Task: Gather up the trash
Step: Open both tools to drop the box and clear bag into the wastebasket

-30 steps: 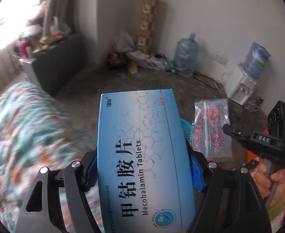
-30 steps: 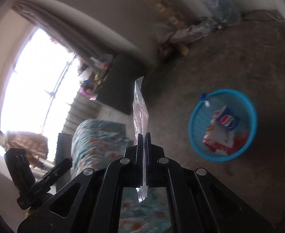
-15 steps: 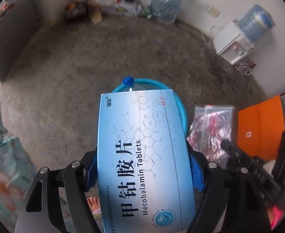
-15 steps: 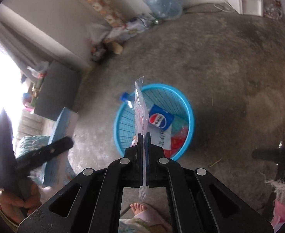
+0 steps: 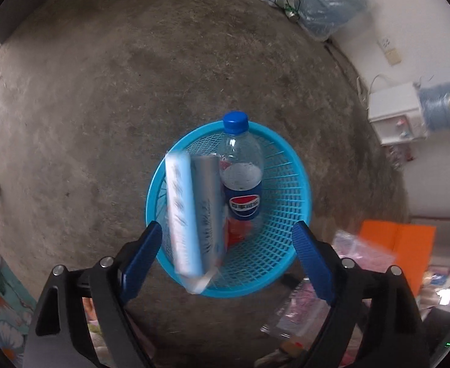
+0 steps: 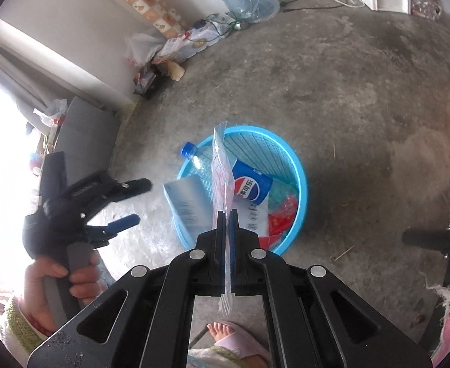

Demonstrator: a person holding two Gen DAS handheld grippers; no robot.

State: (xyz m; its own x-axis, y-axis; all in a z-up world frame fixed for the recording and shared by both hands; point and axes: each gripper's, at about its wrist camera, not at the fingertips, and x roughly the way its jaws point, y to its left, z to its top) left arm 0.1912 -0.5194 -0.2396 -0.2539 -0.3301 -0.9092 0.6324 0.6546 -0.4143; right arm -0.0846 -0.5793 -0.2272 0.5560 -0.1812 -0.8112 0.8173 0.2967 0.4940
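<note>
- The right gripper is closest to its camera. Its two fingers are pressed tight on a thin clear wrapper.
- The wrapper stands on its edge. Its long side points away from the fingers, up and out over the basket.
- In the left camera, the left gripper has its blue pads spread wide, and they are opening more.
- The tablet box is between those pads, but the pads do not touch it. It is blurry and looks like it is falling.
- The long side of the box points away from the gripper, down toward the basket.
- A hand holds the handle of the left gripper, off to the left in the right camera.
- Right under both grippers is the blue basket on the gray floor.
- Inside the basket lie a Pepsi bottle with a blue cap and some red scraps.
- The next job is probably the wrapper. The basket is straight below and a bit ahead of the right gripper, so the fingers should only need to let go.
- The wrapper is light and may float sideways, so it could miss the rim.
- Far away by the wall are big water jugs.
</note>
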